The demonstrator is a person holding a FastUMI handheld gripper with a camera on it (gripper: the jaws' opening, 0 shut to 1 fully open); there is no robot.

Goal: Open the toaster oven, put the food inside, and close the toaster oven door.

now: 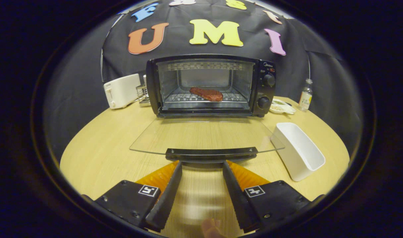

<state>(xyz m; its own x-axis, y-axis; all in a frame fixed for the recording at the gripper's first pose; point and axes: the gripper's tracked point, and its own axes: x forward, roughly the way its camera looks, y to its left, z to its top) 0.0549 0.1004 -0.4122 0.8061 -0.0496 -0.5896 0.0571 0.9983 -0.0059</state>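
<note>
**Toaster oven open, steak on the rack, tongs spread below the door handle**

We record the tongs (202,165) spread apart with nothing between them, their tips just beneath the black door handle (211,153), one fingertip under each end of it; whether they touch the handle we cannot tell.

We list the black toaster oven (210,85) at the far side of the round wooden surface (99,155), facing us. Its glass door (204,135) is dropped flat toward the tongs, level over the surface. Inside, a reddish steak (206,94) lies on the wire rack (185,97), slightly right of the rack's middle. Two round knobs (268,80) sit one above the other on the oven's right panel.

Other items: a white pop-up toaster (121,90) left of the oven, with a small wire holder (142,93) between the two; a white rectangular tub (297,150), empty, to the right of the open door; a small white dish (282,107) beside the oven's right foot; a clear bottle (305,96) standing upright just beyond that dish.
</note>
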